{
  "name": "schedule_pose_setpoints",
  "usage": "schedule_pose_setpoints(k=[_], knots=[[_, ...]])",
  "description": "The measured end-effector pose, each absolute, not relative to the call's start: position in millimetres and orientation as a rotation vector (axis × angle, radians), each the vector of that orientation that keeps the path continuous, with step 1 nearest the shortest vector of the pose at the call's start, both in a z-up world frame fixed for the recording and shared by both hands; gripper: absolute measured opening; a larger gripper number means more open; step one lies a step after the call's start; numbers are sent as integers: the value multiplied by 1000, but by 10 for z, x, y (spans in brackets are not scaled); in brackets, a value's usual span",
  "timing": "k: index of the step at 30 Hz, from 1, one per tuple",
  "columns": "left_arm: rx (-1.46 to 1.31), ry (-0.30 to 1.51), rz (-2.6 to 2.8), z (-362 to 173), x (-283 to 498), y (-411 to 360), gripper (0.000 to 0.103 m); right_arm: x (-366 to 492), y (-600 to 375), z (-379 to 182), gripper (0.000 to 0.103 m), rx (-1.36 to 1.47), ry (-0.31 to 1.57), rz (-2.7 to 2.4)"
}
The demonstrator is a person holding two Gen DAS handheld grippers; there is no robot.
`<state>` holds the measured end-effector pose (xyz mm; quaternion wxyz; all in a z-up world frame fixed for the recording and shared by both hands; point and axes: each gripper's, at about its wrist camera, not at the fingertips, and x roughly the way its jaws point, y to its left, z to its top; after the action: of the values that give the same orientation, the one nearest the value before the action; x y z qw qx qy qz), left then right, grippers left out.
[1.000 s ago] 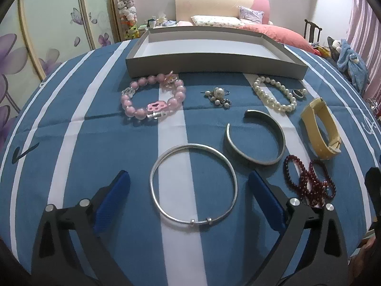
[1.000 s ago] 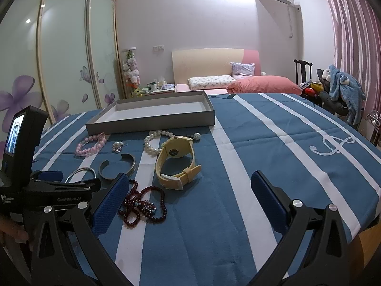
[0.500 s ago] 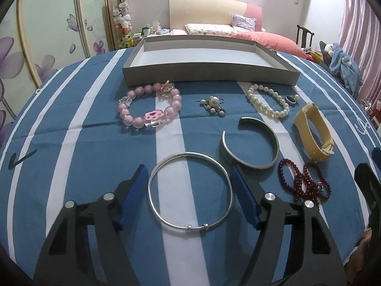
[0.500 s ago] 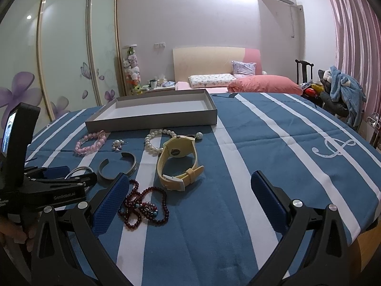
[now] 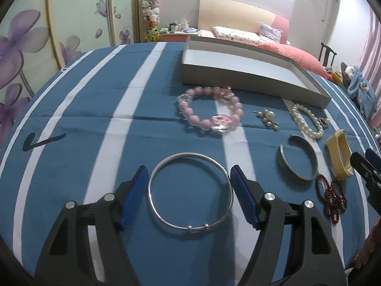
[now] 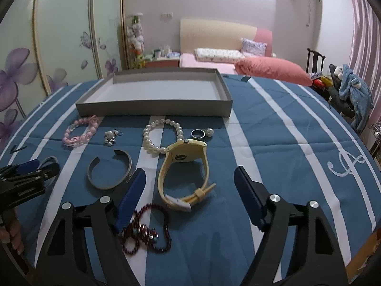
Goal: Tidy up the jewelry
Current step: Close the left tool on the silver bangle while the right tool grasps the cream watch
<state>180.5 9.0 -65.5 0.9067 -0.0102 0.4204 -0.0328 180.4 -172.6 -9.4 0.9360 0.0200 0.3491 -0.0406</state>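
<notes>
Straddling the silver bangle (image 5: 190,191), left gripper (image 5: 189,190) pads sit just beside its rim, contact unclear; narrower than 1 s ago. Only right view shows gray tray (image 6: 154,106) floor: bare. Right gripper (image 6: 190,195) closing, spread around yellow watch (image 6: 184,174), not touching; lower center. Red beads (image 6: 147,233) at its left finger. Both cams shifted vs earlier.

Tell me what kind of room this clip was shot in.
Most likely a home bedroom: a bed with pillows and a pink duvet at the back, a sliding wardrobe printed with purple flowers, and pink curtains. The jewelry lies on a blue striped cloth.
</notes>
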Motion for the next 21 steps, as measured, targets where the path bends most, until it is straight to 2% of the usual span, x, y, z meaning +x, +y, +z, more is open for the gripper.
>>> schedule_pose_setpoints(k=[14, 16, 21], knots=[[-32, 865, -75, -647, 1792, 175, 69, 2099, -1644, -208, 75, -5, 828, -116], [-31, 865, -76, -646, 1789, 176, 69, 2103, -1646, -206, 73, -7, 832, -114], [-32, 865, -76, -644, 1790, 169, 69, 2132, -1692, -252, 60, 20, 866, -100]])
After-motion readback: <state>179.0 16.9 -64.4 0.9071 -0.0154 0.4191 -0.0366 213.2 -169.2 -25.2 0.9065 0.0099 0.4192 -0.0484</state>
